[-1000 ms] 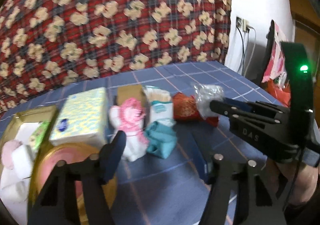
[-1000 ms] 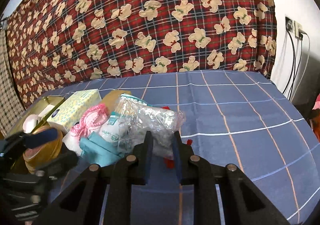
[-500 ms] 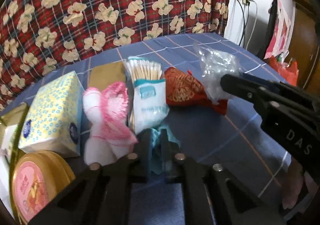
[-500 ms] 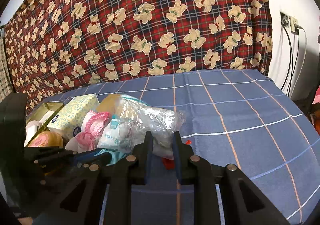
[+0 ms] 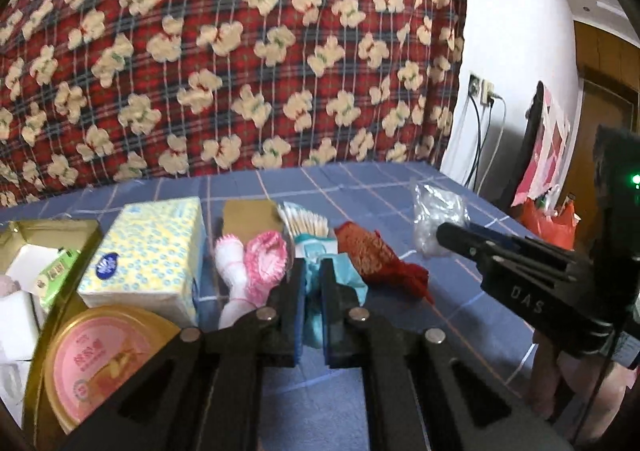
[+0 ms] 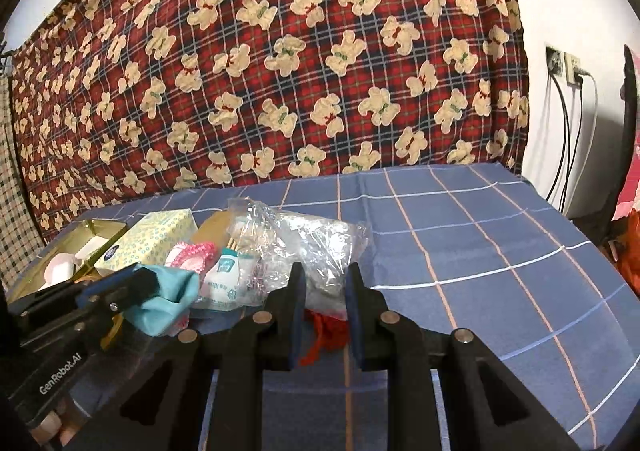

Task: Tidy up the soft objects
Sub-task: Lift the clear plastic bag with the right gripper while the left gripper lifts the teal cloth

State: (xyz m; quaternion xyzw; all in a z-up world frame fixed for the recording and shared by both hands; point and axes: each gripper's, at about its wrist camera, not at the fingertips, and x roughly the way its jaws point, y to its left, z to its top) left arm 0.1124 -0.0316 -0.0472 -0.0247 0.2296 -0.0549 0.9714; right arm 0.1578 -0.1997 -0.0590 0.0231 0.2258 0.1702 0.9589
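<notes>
My left gripper (image 5: 311, 275) is shut on a teal cloth (image 5: 352, 277) and holds it just above the blue checked tablecloth (image 5: 460, 307); the cloth also shows in the right wrist view (image 6: 168, 301). My right gripper (image 6: 325, 283) is shut on a clear crinkled plastic bag (image 6: 316, 239), also seen in the left wrist view (image 5: 438, 217). A pink and white frilly item (image 5: 250, 271), a cotton swab pack (image 5: 308, 229) and a red patterned pouch (image 5: 374, 255) lie in a row behind the left gripper.
A yellow tissue pack (image 5: 148, 255) lies left of the row. A gold tin (image 5: 60, 243) with white items stands at far left, a round pink-lidded tin (image 5: 104, 359) in front. A bear-print blanket (image 6: 280, 71) hangs behind. Cables and a socket (image 6: 568, 67) are at right.
My left gripper went from open to shut on the teal cloth and has lifted it slightly. My right gripper has kept hold of the plastic bag and barely moved.
</notes>
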